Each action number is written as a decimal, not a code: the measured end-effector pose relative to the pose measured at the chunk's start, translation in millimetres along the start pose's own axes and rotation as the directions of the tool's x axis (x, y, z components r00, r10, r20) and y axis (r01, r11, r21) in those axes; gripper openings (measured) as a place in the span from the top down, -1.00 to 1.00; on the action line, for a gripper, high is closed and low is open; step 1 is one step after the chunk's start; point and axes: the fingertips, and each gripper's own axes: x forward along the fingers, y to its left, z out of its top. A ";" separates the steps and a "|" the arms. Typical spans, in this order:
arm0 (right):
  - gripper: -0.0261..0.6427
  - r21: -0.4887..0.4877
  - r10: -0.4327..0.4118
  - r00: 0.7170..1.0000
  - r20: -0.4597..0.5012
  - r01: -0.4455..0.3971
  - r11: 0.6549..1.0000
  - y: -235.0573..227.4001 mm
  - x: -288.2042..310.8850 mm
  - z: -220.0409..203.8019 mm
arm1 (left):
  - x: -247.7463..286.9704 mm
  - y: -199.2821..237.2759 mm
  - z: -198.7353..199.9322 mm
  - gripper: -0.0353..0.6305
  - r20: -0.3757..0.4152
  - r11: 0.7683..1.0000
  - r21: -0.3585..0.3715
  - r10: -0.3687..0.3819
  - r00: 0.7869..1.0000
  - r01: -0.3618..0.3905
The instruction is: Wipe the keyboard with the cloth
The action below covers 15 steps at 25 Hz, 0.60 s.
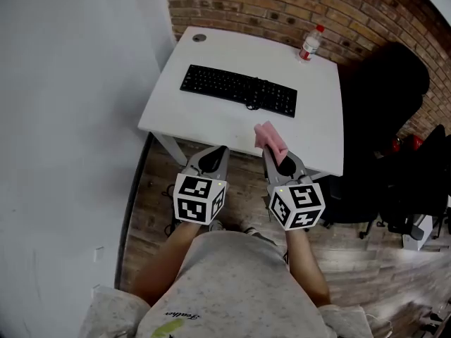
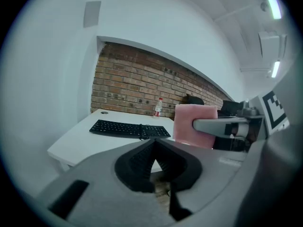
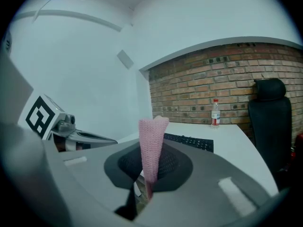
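Nearest the camera is the person's torso in a speckled grey top, forearms reaching fwd to both grippers over the wood floor [image 1: 232, 196], short of the table's near edge.

L gripper [image 1: 215, 151]: jaws together at the tips, nothing between them, per the left gripper view. It sits just beside the R one, not touching it.

R gripper [image 1: 270, 153]: jaws clamped on the pink cloth [image 1: 268, 136]. In the right gripper view the cloth [image 3: 152, 145] stands upright out of the pinch as a narrow folded strip. From the L side it reads as a broad pink panel [image 2: 194, 122]. The cloth is in the air at the table's front edge, well apart from the keyboard.

White table [image 1: 310, 111] next. The black keyboard [image 1: 236, 89] lies across its middle, slightly angled, w/ a bunch of black cable at its front edge.

Far R corner: clear bottle [image 1: 309, 46], red cap, upright. Far L corner: small dark round disc [image 1: 199, 38], maybe a cable grommet, too small to tell.

Behind is a brick wall [image 1: 282, 9]. A black office chair [image 1: 384, 90] stands to the table's R.
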 end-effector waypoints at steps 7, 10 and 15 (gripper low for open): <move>0.85 -0.003 0.023 1.000 -0.016 -0.024 1.000 15.3 23.3 3.5 | -2.3 27.6 6.0 0.92 0.005 1.000 -0.014 0.013 1.000 -0.013; 0.85 -0.002 0.028 0.999 -0.014 -0.028 1.000 17.0 36.7 3.3 | 2.2 39.7 5.6 0.92 0.006 1.000 -0.014 0.017 1.000 -0.016; 0.85 0.011 0.037 0.999 -0.016 -0.037 0.999 11.4 61.0 3.4 | 16.4 57.0 7.6 0.92 -0.001 0.999 -0.015 0.028 1.000 -0.028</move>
